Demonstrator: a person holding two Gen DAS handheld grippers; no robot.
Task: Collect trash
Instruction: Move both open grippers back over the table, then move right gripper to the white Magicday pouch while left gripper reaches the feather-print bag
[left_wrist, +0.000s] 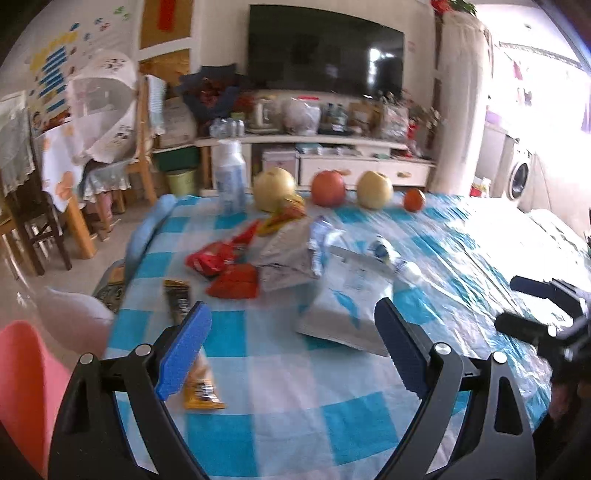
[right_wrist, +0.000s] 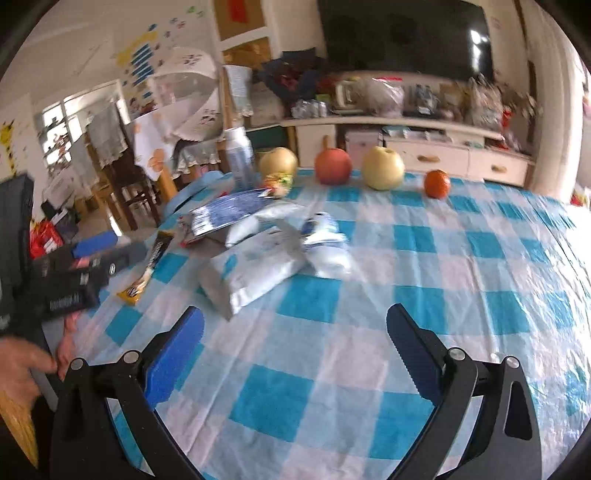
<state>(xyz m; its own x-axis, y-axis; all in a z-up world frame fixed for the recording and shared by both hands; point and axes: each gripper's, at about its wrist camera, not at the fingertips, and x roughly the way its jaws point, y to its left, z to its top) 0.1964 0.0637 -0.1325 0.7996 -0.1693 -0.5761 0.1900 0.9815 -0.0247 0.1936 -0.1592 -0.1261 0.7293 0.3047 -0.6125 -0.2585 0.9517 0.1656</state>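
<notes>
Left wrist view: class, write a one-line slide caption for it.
Open left gripper hovers over checked tablecloth strewn with snack wrappers, fruit lined behind.

- The worktop (left_wrist: 295, 369) wore a blue-and-white checked cloth.
- Along its far edge stood a white bottle (left_wrist: 231, 175), two yellow pears (left_wrist: 274, 188) (left_wrist: 374, 189), a red apple (left_wrist: 328, 188) and a small orange (left_wrist: 414, 199).
- Left of centre lay red wrappers (left_wrist: 221, 266), grey-white pouches (left_wrist: 347, 306) and a yellow-black wrapper (left_wrist: 192, 347).

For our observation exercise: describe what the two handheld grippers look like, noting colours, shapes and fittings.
Both the left gripper and right gripper have black V-shaped linkage frames with silver pivot bolts. Each carries flat rectangular pads, bright blue with finely ridged edges. No cables or sleeves show.
</notes>
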